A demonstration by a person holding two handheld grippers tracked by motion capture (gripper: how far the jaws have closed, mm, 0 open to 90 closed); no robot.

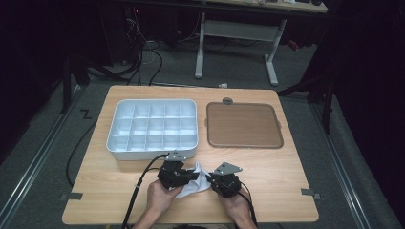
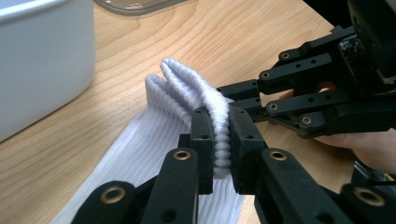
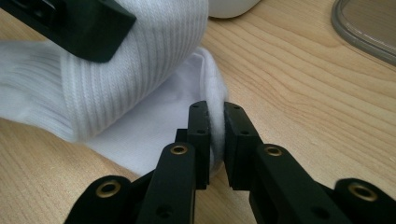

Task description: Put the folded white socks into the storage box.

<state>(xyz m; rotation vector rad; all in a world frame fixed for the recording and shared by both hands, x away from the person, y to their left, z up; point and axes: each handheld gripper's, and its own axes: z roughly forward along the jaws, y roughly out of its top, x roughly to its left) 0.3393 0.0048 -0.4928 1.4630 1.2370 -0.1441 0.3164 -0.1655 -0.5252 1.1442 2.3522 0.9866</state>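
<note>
A white ribbed sock [image 1: 195, 182] lies near the front edge of the wooden table [image 1: 267, 181], between two hand-held grippers. In the left gripper view my left gripper [image 2: 220, 140] is shut on a folded, thick ribbed edge of the sock [image 2: 187, 93], lifting it a little. In the right gripper view my right gripper [image 3: 217, 135] is shut on a thin edge of the sock [image 3: 140, 88]. From above, the left gripper [image 1: 191, 175] and the right gripper [image 1: 212, 181] face each other across the cloth.
A white compartment tray [image 1: 153, 129] with several empty cells stands behind the grippers. Its brownish clear lid [image 1: 243, 125] lies flat to the right. A desk frame and cables stand on the floor beyond the table.
</note>
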